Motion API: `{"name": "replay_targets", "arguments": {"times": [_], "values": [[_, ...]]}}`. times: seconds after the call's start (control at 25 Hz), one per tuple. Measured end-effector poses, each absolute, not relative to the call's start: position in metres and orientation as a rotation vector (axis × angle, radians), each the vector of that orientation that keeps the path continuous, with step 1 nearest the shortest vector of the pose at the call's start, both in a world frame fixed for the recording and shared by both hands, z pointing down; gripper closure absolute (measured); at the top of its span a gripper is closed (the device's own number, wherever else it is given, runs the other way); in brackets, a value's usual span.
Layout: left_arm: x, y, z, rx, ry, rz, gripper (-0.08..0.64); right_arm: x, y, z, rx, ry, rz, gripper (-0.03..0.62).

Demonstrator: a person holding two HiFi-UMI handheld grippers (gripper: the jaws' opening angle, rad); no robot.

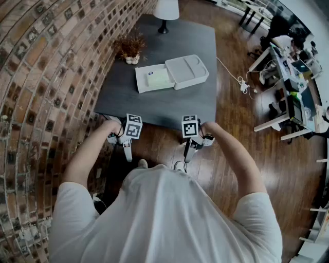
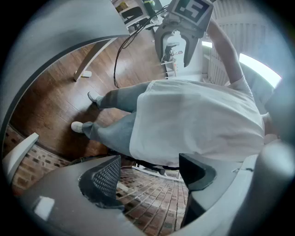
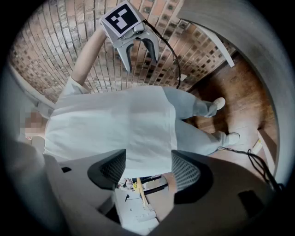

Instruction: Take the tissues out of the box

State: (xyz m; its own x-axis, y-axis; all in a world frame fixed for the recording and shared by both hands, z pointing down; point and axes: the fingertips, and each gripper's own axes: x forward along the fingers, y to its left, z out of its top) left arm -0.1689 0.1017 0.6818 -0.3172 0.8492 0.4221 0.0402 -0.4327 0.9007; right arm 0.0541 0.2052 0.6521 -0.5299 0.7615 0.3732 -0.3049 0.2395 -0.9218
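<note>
A white box lies open on the dark grey table, its lid folded out to the right. The pale tissue pack shows in its left half. Both grippers hang in front of the table's near edge, close to my body and pointing down, well short of the box. My left gripper has its jaws drawn in with nothing between them. The right gripper is shut and empty too. Both gripper views show only my white shirt, legs and the floor.
A brick wall runs along the left. At the table's far side stand a dried plant and a white lamp. A power strip and cable lie on the wood floor at right. Desks stand beyond.
</note>
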Motion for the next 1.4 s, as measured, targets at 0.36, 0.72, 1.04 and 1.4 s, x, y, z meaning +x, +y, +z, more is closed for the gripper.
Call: {"name": "replay_targets", "arguments": {"times": [0.36, 0.72, 1.04, 1.4], "values": [[-0.177, 0.072, 0.657, 1.408, 1.190, 1.595, 0.178, 0.015, 0.161, 0.652, -0.337, -1.709, 1.508, 0.270], [-0.177, 0.042, 0.659, 1.513, 1.144, 1.467, 0.178, -0.007, 0.113, 0.646, -0.120, -1.892, 1.527, 0.270], [-0.163, 0.035, 0.654, 1.509, 1.159, 1.433, 0.178, 0.005, 0.054, 0.635, 0.079, -2.141, 1.497, 0.270], [-0.091, 0.005, 0.649, 1.532, 1.052, 1.376, 0.178, 0.078, 0.010, 0.644, 0.017, -2.157, 1.414, 0.270]]}}
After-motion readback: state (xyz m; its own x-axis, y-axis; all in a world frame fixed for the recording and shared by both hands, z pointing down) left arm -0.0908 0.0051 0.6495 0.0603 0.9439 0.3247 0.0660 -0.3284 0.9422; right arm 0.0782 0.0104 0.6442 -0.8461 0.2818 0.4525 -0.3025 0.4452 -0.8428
